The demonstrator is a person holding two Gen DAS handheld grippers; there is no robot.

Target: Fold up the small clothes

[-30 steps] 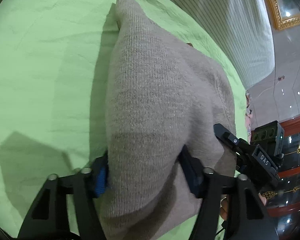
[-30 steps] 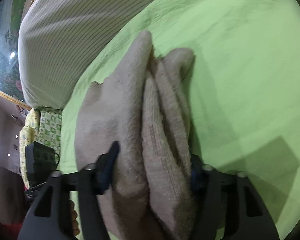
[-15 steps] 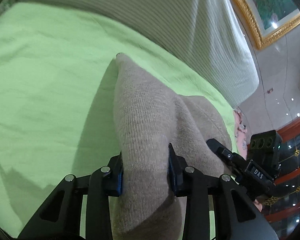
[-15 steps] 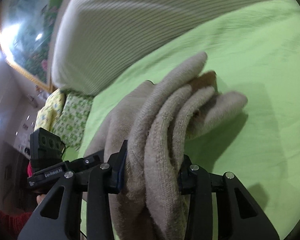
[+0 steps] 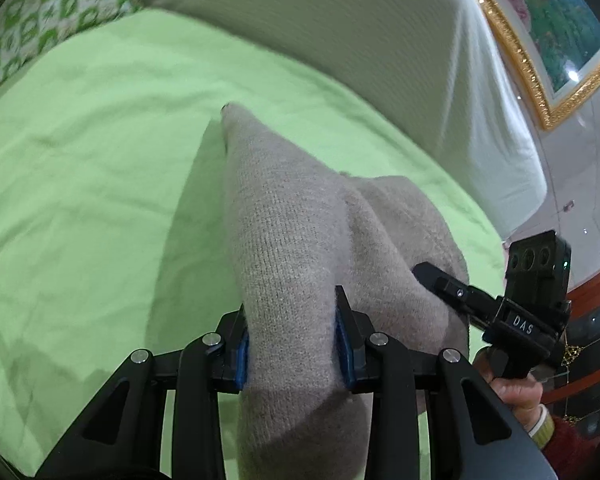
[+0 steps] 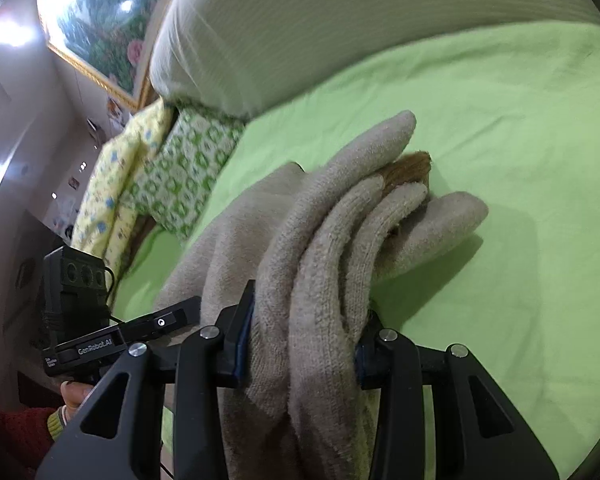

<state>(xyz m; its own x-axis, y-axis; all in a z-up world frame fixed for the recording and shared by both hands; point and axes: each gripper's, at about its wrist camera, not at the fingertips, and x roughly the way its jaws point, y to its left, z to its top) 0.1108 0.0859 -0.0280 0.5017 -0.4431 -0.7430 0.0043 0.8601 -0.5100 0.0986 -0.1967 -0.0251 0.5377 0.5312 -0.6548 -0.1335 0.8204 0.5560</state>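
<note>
**Folded knit held off the bed at both ends**

Left gripper (image 5: 292, 334) pinching one thick fold of the beige knit garment (image 5: 300, 248), fingers (image 5: 240, 350) pressed into the wool from either side. Right gripper (image 6: 304, 342) clamped on a stack of several layers at the garment's other end, fingers (image 6: 242, 334) squeezing the bundle. Garment raised above the green bed sheet (image 5: 80, 184), its far tip drooping down to the sheet or just above it; contact impossible to confirm.

Risks, as a judgement:
- Layers sliding apart in the right grip: loops of unequal length fanned out beyond the fingers, the outermost one sagging nearest the sheet. An uneven release likely to undo the fold.
- Far tip dragging on the sheet during any lowering, curling under and leaving a lump.
- Uneven pull between the two grippers, stretching the soft knit or skewing the fold.
- A brown patch (image 6: 412, 166) poking out between layers, perhaps a label or lining; hard to tell, possibly a sign of misaligned edges.

Differences between views:
- Right wrist view alone: the separate stacked layers, the brown patch, patterned pillows (image 6: 180, 164) beyond the garment, near the striped bedding (image 6: 340, 32).
- Left wrist view alone: one smooth outer face of the knit with a single crease, hiding the layering.
- Each view catching the opposite gripper at the garment's edge.
</note>
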